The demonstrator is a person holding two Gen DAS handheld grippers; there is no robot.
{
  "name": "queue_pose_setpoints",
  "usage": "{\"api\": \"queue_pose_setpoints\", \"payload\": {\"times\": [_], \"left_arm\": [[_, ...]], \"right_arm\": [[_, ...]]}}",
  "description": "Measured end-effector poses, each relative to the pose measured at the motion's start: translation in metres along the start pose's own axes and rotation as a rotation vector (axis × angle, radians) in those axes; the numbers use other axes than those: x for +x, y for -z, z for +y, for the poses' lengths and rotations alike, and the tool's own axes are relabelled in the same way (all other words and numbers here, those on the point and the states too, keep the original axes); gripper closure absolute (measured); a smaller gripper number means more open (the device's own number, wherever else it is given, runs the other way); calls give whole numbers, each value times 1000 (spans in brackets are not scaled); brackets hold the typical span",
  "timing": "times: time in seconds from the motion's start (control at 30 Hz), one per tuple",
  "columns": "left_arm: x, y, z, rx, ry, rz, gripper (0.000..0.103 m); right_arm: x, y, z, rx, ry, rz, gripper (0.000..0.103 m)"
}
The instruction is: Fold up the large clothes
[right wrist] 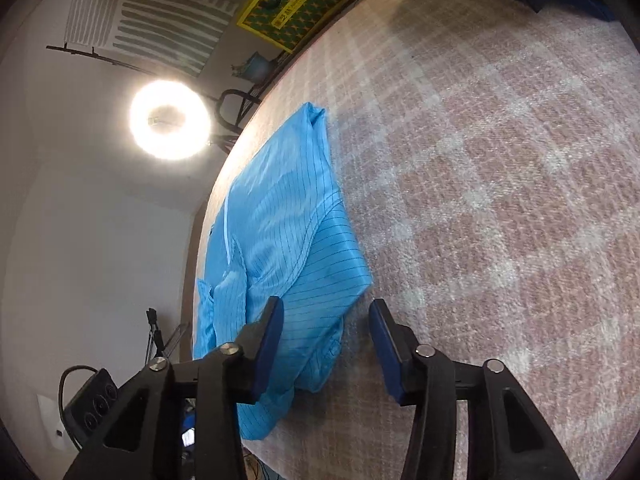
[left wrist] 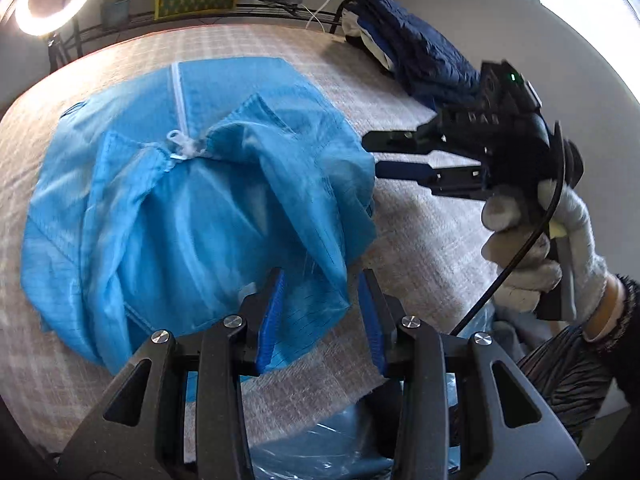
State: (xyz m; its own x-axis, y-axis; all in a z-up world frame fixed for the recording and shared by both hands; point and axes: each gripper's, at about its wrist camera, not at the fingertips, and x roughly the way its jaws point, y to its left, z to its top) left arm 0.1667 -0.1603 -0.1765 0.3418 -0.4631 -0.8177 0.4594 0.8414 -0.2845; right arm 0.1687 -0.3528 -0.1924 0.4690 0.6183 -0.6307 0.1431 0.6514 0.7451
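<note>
A light-blue garment [left wrist: 180,208] with thin dark stripes and a white zipper [left wrist: 178,96] lies rumpled and partly folded on the checked table cover [left wrist: 420,240]. My left gripper [left wrist: 322,280] hovers at its near edge with its jaws apart; a flap of cloth lies under and between the fingers, and the pads do not press it. My right gripper [left wrist: 372,155], held by a gloved hand [left wrist: 540,248], points at the garment's right edge. In the right wrist view the right gripper [right wrist: 326,308] is open over the corner of the garment [right wrist: 280,220], gripping nothing.
A dark blue quilted pile [left wrist: 416,52] sits at the table's back right. A ring light [right wrist: 170,120] and a yellow-green box [right wrist: 290,4] stand beyond the far edge. Crinkled blue plastic [left wrist: 320,440] shows below the near edge. Bare checked cover [right wrist: 500,200] stretches right of the garment.
</note>
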Motion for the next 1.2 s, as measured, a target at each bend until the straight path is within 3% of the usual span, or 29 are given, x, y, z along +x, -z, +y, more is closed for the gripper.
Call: {"api": "queue_pose_setpoints", "payload": {"times": [0.07, 0.1, 0.13, 0.17, 0.23, 0.37, 0.53, 0.63, 0.73, 0.8, 0.83, 0.87, 1.03, 1.2], "left_arm": [[10, -1, -3, 11, -14, 13, 66], [15, -1, -5, 21, -17, 22, 80], [19, -1, -8, 40, -25, 35, 102], [22, -2, -6, 55, -23, 42, 102], [21, -3, -6, 67, 3, 42, 103], [15, -2, 5, 67, 22, 43, 103], [21, 5, 16, 37, 22, 74, 103], [20, 6, 7, 65, 24, 69, 103], [14, 6, 3, 82, 23, 50, 103], [12, 6, 3, 76, 29, 54, 103], [11, 6, 5, 62, 37, 62, 103], [8, 6, 7, 48, 42, 74, 103], [-28, 5, 26, 4, 89, 25, 102], [-64, -8, 73, -138, 54, -83, 102]], "right_arm": [[6, -4, -1, 10, -7, 3, 66], [10, -6, -1, 12, -12, 6, 68], [13, -8, 1, 9, -16, 7, 78], [17, -11, 5, -2, -17, 4, 91], [18, -15, 17, -54, 6, -7, 102], [9, -18, 50, -249, 142, -64, 103], [31, -15, 53, -313, 241, -37, 103], [28, -19, 57, -294, 199, -56, 103], [7, -24, 59, -245, 49, -71, 103], [2, -21, 60, -240, 29, -52, 95], [0, -19, 61, -245, 40, -52, 73], [-3, -15, 59, -241, 47, -55, 57], [-4, 10, 51, -243, 10, 15, 56], [15, 26, 42, -226, 1, 89, 59]]}}
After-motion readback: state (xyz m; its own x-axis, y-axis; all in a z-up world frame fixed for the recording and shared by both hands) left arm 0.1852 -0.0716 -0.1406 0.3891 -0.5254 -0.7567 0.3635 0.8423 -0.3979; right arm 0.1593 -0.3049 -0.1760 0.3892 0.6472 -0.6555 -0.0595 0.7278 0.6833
